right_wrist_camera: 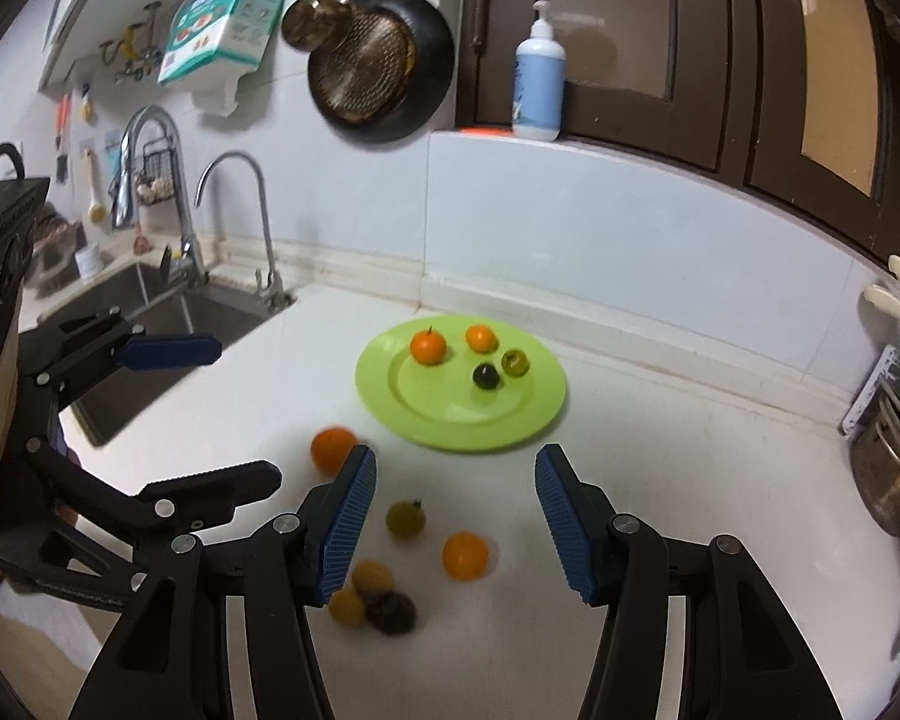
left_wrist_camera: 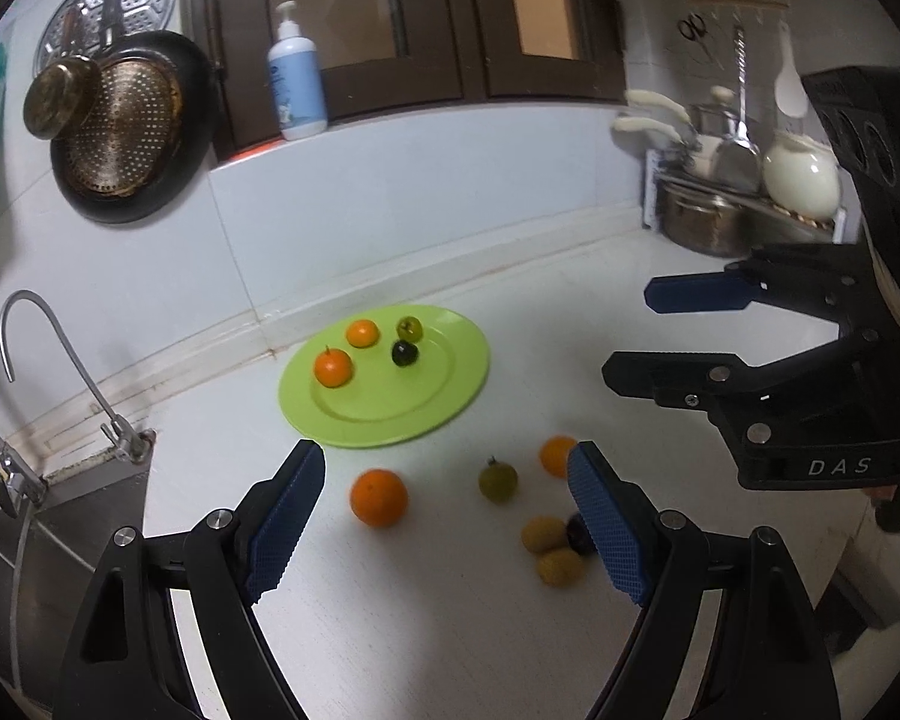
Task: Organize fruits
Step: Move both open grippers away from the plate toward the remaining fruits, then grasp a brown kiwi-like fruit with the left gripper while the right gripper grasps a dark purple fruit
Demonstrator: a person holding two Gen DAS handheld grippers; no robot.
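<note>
A lime green plate [left_wrist_camera: 444, 396] [right_wrist_camera: 534, 414] lies on the white counter with two oranges, a green fruit and a dark fruit on it. Loose on the counter in front of it lie a large orange [left_wrist_camera: 378, 497] [right_wrist_camera: 332, 449], a green fruit [left_wrist_camera: 498, 481] [right_wrist_camera: 405, 519], a smaller orange [left_wrist_camera: 555, 455] [right_wrist_camera: 465, 555], two yellow fruits [left_wrist_camera: 543, 534] [right_wrist_camera: 372, 577] and a dark fruit [right_wrist_camera: 393, 612]. My left gripper [left_wrist_camera: 447, 525] is open and empty above the loose fruit. My right gripper [right_wrist_camera: 456, 525] is open and empty, also showing in the left wrist view [left_wrist_camera: 627, 333].
A sink [right_wrist_camera: 150, 324] with taps [left_wrist_camera: 48, 360] lies left of the counter. A pump bottle [left_wrist_camera: 297, 81] stands on the window ledge. Pans [left_wrist_camera: 126, 126] hang on the wall. A rack of pots and utensils [left_wrist_camera: 744, 192] stands at the right.
</note>
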